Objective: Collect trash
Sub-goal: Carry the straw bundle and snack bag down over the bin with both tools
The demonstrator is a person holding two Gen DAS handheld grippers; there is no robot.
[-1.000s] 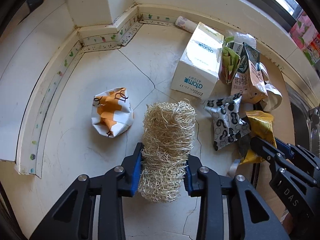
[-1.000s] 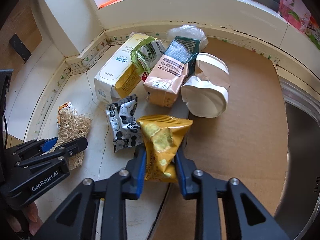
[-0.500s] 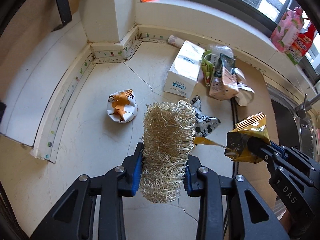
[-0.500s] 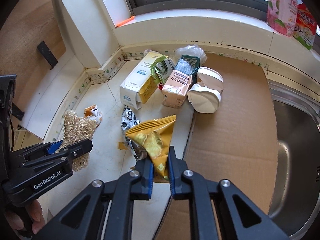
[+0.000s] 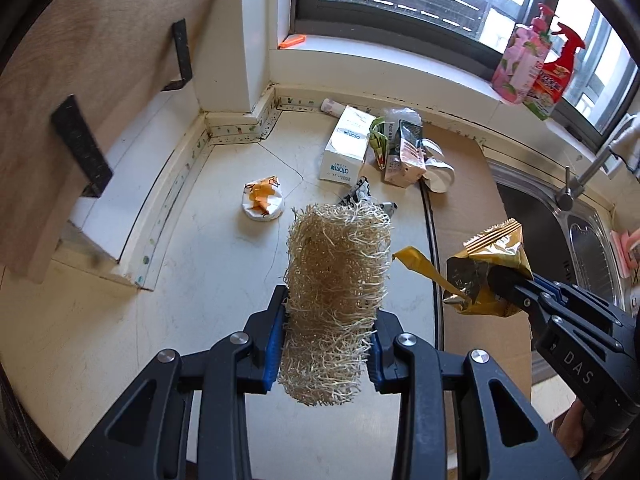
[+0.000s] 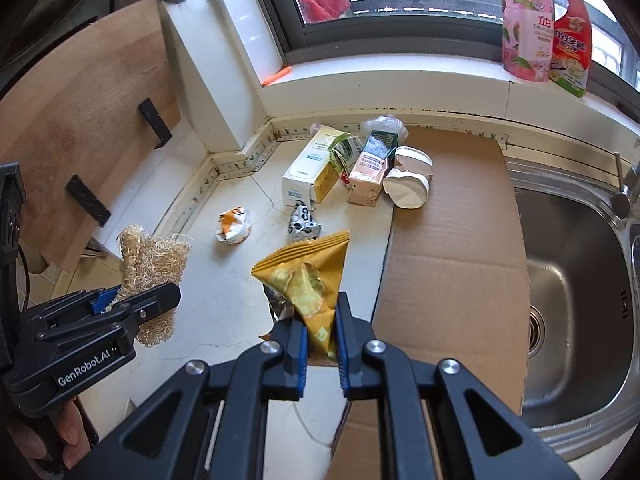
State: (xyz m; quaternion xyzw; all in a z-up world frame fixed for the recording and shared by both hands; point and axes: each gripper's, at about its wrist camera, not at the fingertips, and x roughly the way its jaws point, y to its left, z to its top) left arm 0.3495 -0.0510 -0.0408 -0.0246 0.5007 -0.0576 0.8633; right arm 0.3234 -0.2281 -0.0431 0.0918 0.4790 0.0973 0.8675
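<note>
Above the counter (image 5: 192, 280) we grip a loofah (image 5: 338, 300) in our left gripper (image 5: 326, 344) and a yellow snack bag (image 6: 308, 280) in our right gripper (image 6: 322, 334), both lifted clear. Far behind lie a white box (image 6: 304, 178), carton (image 6: 366, 178), crumpled wrapper (image 6: 234, 226) and cardboard (image 6: 452, 248); a sink (image 6: 576, 280) sits right.

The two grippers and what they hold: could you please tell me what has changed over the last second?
Both rose off the counter. The left gripper lifted the tan fibrous loofah scrubber; the right gripper lifted the yellow crinkled snack bag, squeezing it tighter. The white carton, the orange-and-white crumpled wrapper and the black-and-white patterned wrapper stayed put.
</note>
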